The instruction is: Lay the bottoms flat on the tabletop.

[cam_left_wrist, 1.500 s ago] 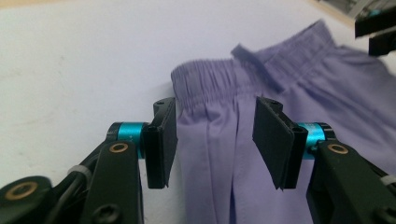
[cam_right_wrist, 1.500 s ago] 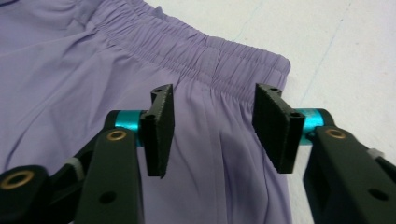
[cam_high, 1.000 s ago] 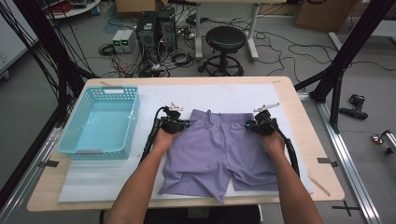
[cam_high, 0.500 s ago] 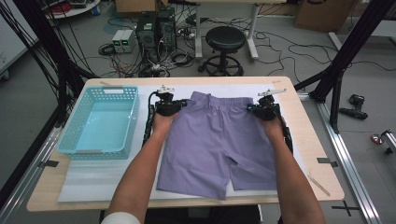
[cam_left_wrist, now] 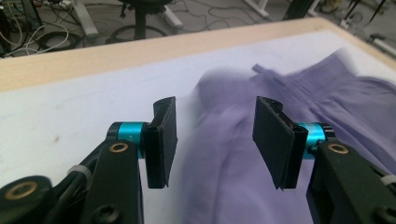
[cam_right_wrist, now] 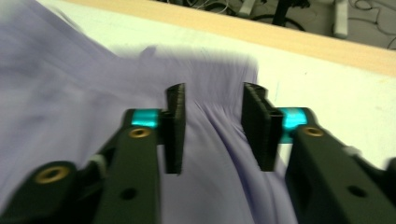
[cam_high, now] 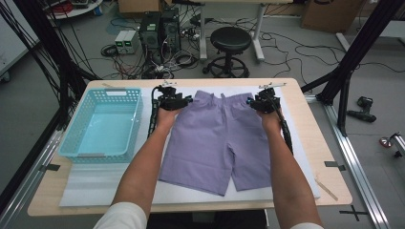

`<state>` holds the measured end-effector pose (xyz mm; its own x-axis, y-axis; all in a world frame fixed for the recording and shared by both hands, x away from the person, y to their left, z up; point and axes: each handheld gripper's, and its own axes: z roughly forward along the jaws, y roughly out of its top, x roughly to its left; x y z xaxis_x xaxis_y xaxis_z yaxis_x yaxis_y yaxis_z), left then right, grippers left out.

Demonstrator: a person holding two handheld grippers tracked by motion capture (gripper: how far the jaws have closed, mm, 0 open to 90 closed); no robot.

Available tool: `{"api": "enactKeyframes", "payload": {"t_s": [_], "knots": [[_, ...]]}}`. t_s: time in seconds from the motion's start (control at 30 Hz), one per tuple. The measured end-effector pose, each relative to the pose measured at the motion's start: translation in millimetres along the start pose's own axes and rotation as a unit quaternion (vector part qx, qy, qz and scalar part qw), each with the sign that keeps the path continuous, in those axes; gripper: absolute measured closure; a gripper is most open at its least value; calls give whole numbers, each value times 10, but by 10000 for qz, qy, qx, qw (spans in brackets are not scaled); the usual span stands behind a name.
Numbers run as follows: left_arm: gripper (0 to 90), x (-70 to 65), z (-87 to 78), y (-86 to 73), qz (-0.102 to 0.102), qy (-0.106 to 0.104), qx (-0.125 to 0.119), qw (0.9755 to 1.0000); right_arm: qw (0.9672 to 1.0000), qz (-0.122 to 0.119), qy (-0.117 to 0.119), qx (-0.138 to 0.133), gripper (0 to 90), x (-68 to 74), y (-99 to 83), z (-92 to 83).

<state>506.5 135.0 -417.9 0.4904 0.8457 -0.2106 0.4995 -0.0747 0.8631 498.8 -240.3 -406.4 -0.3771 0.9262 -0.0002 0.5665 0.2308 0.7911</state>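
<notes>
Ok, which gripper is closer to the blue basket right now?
Left. The left gripper is at the shorts' waistband corner beside the basket; the right gripper is at the far corner, across the shorts.

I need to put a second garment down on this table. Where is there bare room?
Bare white mat lies in front of the blue basket, left of the purple shorts. A narrower strip runs right of the shorts. The far edge is crowded by both hands.
</notes>
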Motion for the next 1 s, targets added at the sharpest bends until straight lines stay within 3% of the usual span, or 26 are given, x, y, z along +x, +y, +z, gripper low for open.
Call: {"api": "enactKeyframes", "payload": {"t_s": [0.13,0.23,0.33,0.43,0.67,0.77,0.83,0.87,0.9,0.93,0.97,1.0], "knots": [[480,-26,-186,-72,-22,-102,-92,9999,9999,42,147,39,532,-35,-21,-182],[482,-74,-316,-184,-28,-142,-85,9999,9997,37,210,-147,534,-35,-71,-372],[480,-120,-459,-321,-41,-229,-100,9997,9993,-40,376,80,535,-40,-151,-537],[468,-141,-605,-484,24,-222,1,9998,9992,-97,378,-95,554,-68,-326,-746],[471,-148,-764,-810,-17,-157,456,9988,9997,12,80,245,597,-261,-847,-1014],[515,-151,-724,-897,-16,-48,885,9961,9985,17,15,550,598,-314,-1037,-984],[588,-161,-723,-913,21,110,865,9962,9974,71,-51,718,604,-335,-1135,-922],[631,-160,-723,-909,37,159,871,9961,9964,119,-55,839,644,-342,-1176,-883],[756,-152,-732,-907,146,177,935,9954,9966,120,-75,814,681,-344,-1209,-857],[877,-141,-727,-910,93,157,922,9956,9971,160,-135,734,766,-354,-1217,-852],[881,-135,-722,-907,82,176,902,9957,9971,201,-139,717,900,-366,-1211,-849],[884,-129,-710,-901,67,207,872,9960,9973,104,-170,708,900,-368,-1205,-842]]}}
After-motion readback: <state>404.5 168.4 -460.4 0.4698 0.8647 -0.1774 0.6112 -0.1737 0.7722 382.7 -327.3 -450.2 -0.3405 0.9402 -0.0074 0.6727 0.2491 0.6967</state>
